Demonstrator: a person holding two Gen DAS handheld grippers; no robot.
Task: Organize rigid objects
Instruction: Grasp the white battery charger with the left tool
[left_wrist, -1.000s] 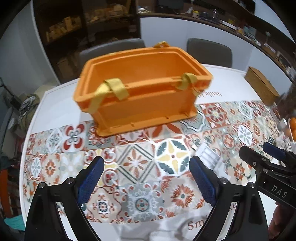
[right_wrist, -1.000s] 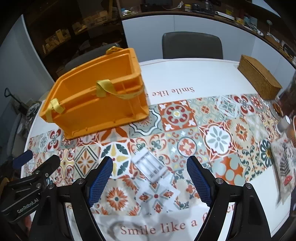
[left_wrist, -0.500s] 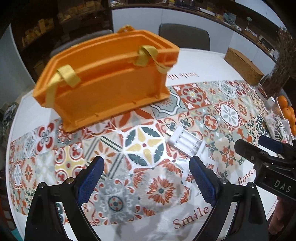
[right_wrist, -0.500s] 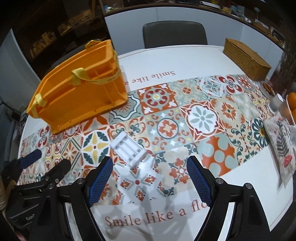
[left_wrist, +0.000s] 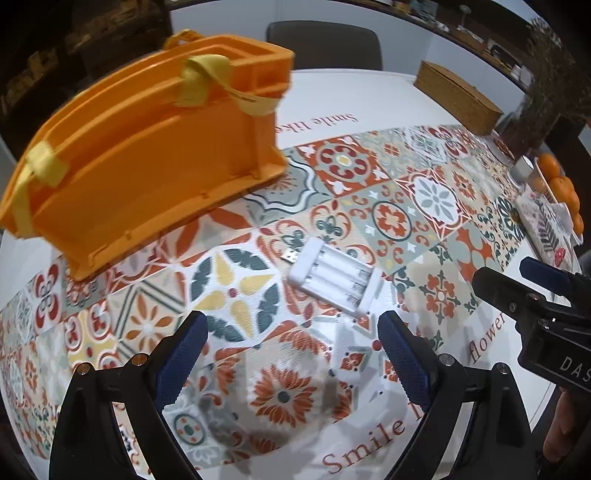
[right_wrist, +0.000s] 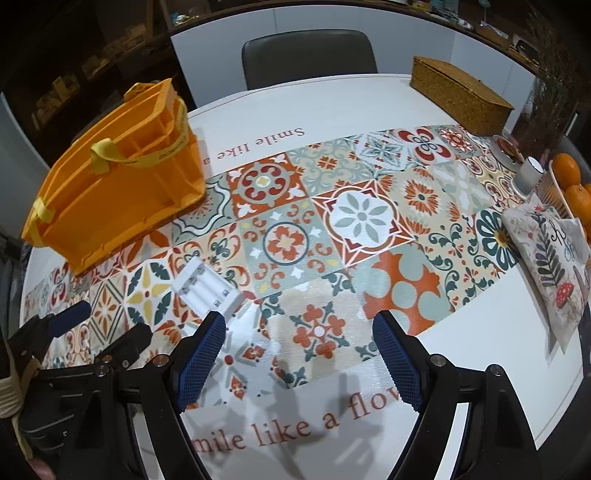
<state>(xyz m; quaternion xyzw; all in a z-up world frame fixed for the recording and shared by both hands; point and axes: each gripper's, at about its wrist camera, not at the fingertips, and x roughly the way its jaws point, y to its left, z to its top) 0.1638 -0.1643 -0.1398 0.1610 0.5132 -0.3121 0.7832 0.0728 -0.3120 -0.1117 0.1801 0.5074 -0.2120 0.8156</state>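
Left gripper (left_wrist: 290, 334): jaws spread wide, nothing between the blue pads, held above the patterned tablecloth (left_wrist: 436, 192). Right gripper (right_wrist: 299, 332): jaws likewise apart and empty, over the same cloth.

One white battery charger (left_wrist: 334, 280) lies flat on the cloth, just beyond the left gripper's right finger and just beside the right gripper's left pad (right_wrist: 201, 354) in the right wrist view. Its slots show cylindrical white shapes; their count is hard to make out. A small plug projects from its far end.

One orange storage basket (left_wrist: 147, 155) with yellow strap handles stands further back to the left, well apart from the charger; its interior is largely hidden.

Further out: one wicker box (right_wrist: 460, 94), one chair back (right_wrist: 310, 55), and oranges (right_wrist: 567, 168) cut off at the right edge, count uncertain.
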